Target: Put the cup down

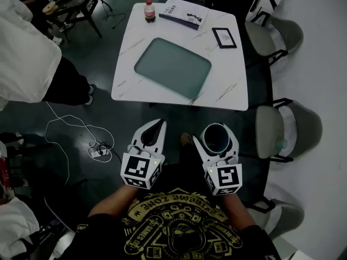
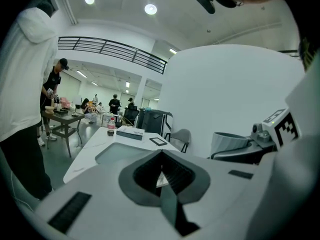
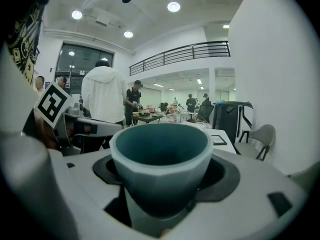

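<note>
In the head view my right gripper (image 1: 219,138) sits at about 5 o'clock, its fingers clasped around the teal cup (image 1: 216,136), which stands upright with its mouth toward the camera. The cup is held in the air over the dark floor, short of the near edge of the white table (image 1: 231,85) at 12 o'clock. My left gripper (image 1: 159,124) is at 7 o'clock, just beside the right one, fingers pinched together on nothing. On the table lie a grey-green tray (image 1: 172,67), a bottle (image 1: 149,11) at the far edge, a flat box (image 1: 183,13) just beside it and a black frame (image 1: 224,37) at 1 o'clock. A person in a white top (image 1: 24,53) stands at 9 o'clock.

In the left gripper view the fingers (image 2: 125,204) meet at their tips, with nothing between them. The table (image 2: 85,160) stretches ahead at 10 o'clock, and the cup (image 2: 228,143) in the right gripper shows at 3 o'clock.

In the right gripper view the cup (image 3: 160,159) fills the centre, gripped on both sides by the fingers (image 3: 260,196). The left gripper (image 3: 82,128) is at 9 o'clock, and the table (image 3: 227,140) lies beyond at 2 o'clock.
</note>
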Demonstrator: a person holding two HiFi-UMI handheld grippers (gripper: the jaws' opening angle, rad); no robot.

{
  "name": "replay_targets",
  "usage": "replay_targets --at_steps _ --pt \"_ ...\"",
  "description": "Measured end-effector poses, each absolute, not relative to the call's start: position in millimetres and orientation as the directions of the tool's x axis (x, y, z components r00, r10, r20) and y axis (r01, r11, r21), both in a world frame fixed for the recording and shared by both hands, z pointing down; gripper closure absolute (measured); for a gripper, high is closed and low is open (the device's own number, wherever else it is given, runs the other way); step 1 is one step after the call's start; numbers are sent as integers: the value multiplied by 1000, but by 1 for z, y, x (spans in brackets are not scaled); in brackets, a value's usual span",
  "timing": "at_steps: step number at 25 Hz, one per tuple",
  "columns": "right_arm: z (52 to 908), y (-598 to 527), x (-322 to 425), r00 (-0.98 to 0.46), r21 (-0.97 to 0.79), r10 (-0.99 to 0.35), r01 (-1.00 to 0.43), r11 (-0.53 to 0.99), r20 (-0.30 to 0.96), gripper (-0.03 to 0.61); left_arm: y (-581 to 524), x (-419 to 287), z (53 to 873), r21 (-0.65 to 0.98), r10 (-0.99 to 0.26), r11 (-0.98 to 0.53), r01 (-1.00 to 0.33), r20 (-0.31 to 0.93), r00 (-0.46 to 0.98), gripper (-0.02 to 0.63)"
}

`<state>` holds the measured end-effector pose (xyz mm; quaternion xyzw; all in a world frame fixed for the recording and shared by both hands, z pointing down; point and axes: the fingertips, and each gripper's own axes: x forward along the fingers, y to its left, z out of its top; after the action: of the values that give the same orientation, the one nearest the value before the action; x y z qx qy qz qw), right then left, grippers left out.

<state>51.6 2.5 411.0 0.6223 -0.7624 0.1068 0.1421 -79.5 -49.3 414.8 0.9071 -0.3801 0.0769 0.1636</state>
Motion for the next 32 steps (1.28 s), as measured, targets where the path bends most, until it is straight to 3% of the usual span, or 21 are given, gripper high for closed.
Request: replay_targets --at_steps 12,24,32 --pt "409 -81 91 -374 26 -851 -911 412 368 204 -108 -40 409 212 -794 -494 -843 286 537 604" --pt "404 -144 102 -597 9 -745 -779 627 297 204 -141 -23 399 148 -903 -300 -942 274 331 604" --pt "408 -163 101 -634 10 -716 -746 666 293 202 -152 -22 399 127 -924 -244 -961 272 270 604"
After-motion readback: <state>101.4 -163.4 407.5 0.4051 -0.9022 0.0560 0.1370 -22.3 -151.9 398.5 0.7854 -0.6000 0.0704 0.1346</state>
